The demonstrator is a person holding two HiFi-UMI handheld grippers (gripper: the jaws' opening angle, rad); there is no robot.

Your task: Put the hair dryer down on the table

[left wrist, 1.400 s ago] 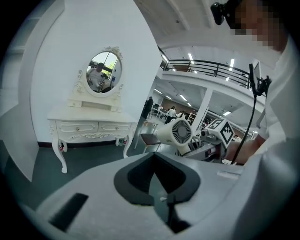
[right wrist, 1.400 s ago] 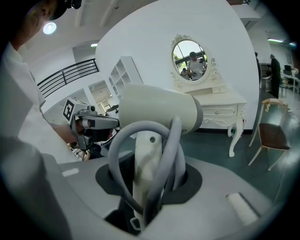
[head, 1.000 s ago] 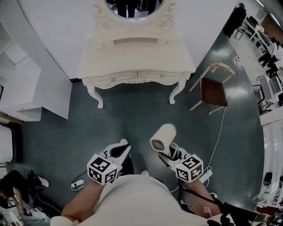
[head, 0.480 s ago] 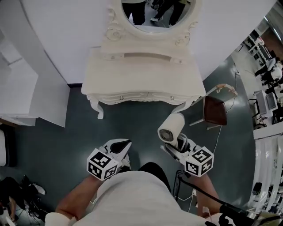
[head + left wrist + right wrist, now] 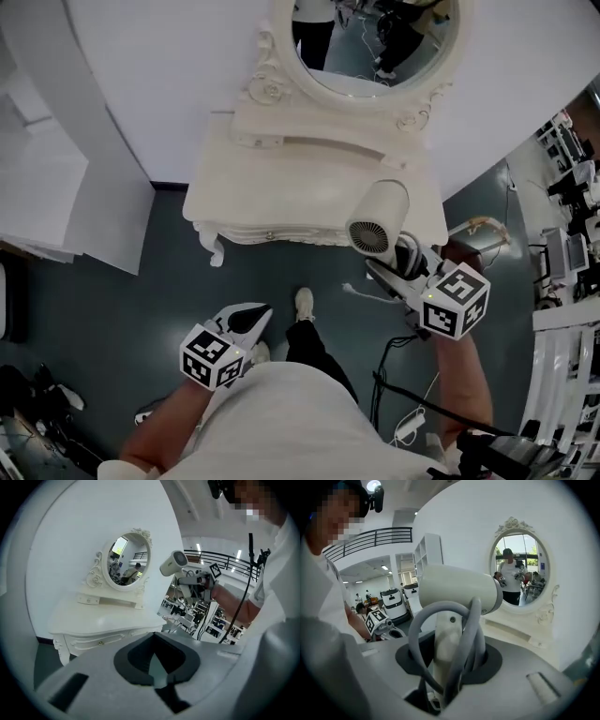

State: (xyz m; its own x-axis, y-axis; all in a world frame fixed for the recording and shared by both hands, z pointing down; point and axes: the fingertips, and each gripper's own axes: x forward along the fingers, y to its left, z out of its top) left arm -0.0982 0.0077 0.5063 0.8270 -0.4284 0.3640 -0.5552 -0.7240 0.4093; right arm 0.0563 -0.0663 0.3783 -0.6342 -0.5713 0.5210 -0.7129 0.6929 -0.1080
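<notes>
Over the table (image 5: pixel 281 192), right gripper (image 5: pixel 401 267) clamps the hair dryer (image 5: pixel 380 220).

One hair dryer (image 5: pixel 380 220), one table (image 5: pixel 300 202), one mirror (image 5: pixel 375 47), two claws (image 5: pixel 248 321) (image 5: pixel 401 270).

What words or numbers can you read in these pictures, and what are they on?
None can be read anywhere.
Cubes on the left gripper and right gripper: black-and-white square patterns, no letters.
Cream plastic hair dryer: no label shows.
White carved dressing table with oval mirror: no writing.
</notes>
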